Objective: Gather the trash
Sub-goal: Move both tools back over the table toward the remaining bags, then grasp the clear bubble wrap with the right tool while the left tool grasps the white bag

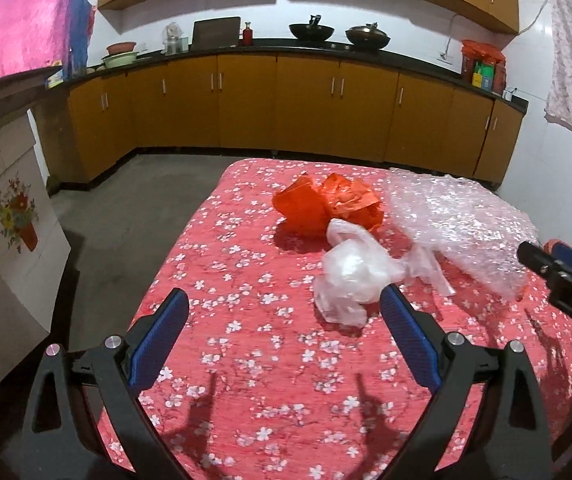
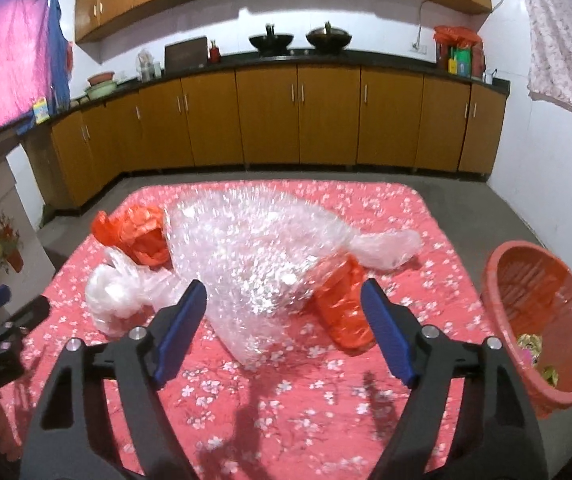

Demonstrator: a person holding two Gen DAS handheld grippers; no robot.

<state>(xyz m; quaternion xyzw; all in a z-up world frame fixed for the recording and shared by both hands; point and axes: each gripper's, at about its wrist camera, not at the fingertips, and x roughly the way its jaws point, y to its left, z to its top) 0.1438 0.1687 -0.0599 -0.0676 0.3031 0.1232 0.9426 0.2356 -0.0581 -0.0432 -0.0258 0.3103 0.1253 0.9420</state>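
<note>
Trash lies on a table with a red flowered cloth (image 1: 246,360): a crumpled orange plastic bag (image 1: 322,204), a clear plastic bag (image 1: 350,276) and a sheet of bubble wrap (image 1: 458,228). My left gripper (image 1: 284,308) is open and empty, just short of the clear bag. In the right wrist view my right gripper (image 2: 284,300) is open and empty, its fingers either side of the near end of the bubble wrap (image 2: 254,264). A second orange bag (image 2: 342,308) lies by the right finger. The far orange bag (image 2: 138,232) and the clear bag (image 2: 122,296) lie to the left. Another clear bag (image 2: 386,248) lies behind.
An orange plastic basket (image 2: 498,280) with some scraps inside sits at the table's right edge. Wooden kitchen cabinets (image 1: 246,108) and a counter with woks run along the far wall. A white cabinet with a flower picture (image 1: 6,216) stands to the left. The right gripper shows at the left view's right edge (image 1: 558,272).
</note>
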